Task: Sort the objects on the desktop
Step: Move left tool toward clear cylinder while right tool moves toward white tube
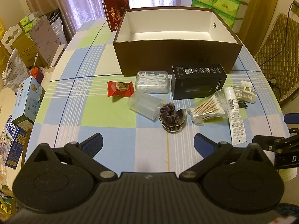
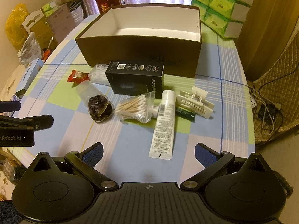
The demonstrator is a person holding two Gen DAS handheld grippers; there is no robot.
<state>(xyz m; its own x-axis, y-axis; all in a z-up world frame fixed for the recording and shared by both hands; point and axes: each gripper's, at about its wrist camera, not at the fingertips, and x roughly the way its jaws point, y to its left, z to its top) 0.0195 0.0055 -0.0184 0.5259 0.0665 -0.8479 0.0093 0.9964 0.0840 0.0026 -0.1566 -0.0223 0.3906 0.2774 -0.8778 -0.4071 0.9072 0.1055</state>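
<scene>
Hovering low over a checked tablecloth [image 1: 112, 112], the left gripper [image 1: 148, 143] and the right gripper [image 2: 149, 153] are both holding their blue-padded fingers wide apart, gripping nothing.

Sitting at the far side of the table is a large dark brown box [image 1: 175, 56] with a white interior, open at the top and showing nothing inside. Lying in front of it is a loose cluster of desktop items. A black FLYCO carton [image 1: 198, 83] is resting just beside the box's near wall, with a clear case of white floss picks [image 1: 152, 82] touching its left side. A red snack packet [image 1: 120, 89] is lying left of the floss picks. Nearer the grippers, a translucent plastic cup [image 1: 144, 105] is lying on its side, touching a dark velvet scrunchie [image 1: 172, 118]. A zip bag of cotton swabs [image 1: 207, 110] is sitting right of the scrunchie, touching a white squeeze tube [image 2: 164, 125] that is pointing its flat end towards the right gripper. A small dark green sachet [image 2: 186, 113] is lying between the tube and a cream hair claw clip [image 2: 195, 101].

Stacked green tissue packs [image 2: 222, 5] are standing behind the box on the right, and a red gift bag [image 1: 116, 11] is standing behind it on the left.
</scene>
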